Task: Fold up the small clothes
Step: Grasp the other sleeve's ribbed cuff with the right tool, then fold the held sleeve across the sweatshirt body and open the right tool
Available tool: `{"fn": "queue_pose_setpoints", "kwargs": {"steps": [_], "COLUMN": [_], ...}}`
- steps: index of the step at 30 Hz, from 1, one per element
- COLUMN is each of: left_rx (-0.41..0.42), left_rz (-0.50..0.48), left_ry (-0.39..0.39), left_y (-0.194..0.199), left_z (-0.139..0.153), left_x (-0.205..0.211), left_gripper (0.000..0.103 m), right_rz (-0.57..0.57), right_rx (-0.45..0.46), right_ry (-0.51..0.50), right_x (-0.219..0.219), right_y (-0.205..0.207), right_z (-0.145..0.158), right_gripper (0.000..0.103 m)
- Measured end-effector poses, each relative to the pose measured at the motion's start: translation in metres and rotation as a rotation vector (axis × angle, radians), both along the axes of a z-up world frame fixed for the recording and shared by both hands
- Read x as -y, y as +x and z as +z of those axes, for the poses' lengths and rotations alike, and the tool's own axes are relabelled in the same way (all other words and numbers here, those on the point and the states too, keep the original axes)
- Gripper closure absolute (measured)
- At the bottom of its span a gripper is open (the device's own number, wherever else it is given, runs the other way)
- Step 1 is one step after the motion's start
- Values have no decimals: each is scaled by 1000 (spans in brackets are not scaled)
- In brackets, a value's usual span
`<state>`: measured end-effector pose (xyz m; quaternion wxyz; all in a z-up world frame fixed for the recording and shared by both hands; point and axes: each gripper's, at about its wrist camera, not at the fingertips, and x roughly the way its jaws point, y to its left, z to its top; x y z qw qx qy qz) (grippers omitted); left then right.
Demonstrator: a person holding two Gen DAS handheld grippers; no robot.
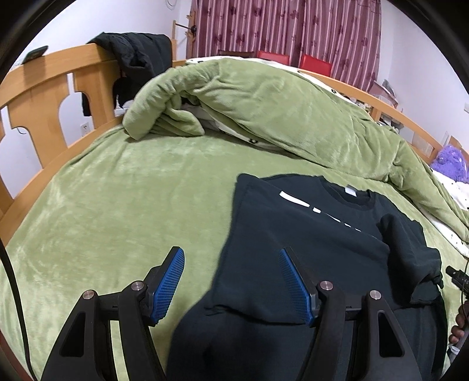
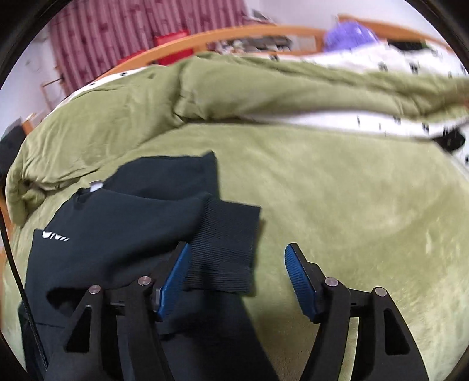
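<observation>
A black sweatshirt (image 1: 307,234) with white lettering lies partly folded on the green bed cover (image 1: 132,205). Its left side is folded inward; a sleeve is bunched at its right (image 1: 410,249). My left gripper (image 1: 231,281) is open and empty, hovering over the garment's lower left edge. In the right wrist view the sweatshirt (image 2: 117,240) lies at lower left, with a ribbed cuff (image 2: 225,249) resting on top. My right gripper (image 2: 234,278) is open and empty, its left finger over the cuff's edge, its right finger over the bare cover.
A rumpled green quilt (image 1: 263,102) is heaped along the far side of the bed. A wooden headboard (image 1: 44,96) with dark clothes (image 1: 137,55) draped on it stands at left. Red curtains (image 1: 287,26) hang behind. A purple object (image 2: 348,35) sits beyond the bed rail.
</observation>
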<state>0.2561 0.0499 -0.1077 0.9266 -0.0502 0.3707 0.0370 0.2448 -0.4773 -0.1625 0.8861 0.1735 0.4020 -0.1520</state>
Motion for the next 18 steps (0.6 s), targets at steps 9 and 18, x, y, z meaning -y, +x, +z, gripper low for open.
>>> {"fn": "queue_pose_setpoints", "kwargs": {"steps": [9,18], "left_rx": [-38,-45], "left_rz": [-38,-38], "left_ry": [20,13], "left_y": [10,11], "left_z": [-12,-12], "left_x": [17,14], "left_gripper": [38,38], "right_rz": [-47,43], "right_rx": [-35,-2], "right_ry": [219,158], "right_x": [23,1], "right_y": [23,35], "right_z": [-44,-28], "right_gripper": [37,95]}}
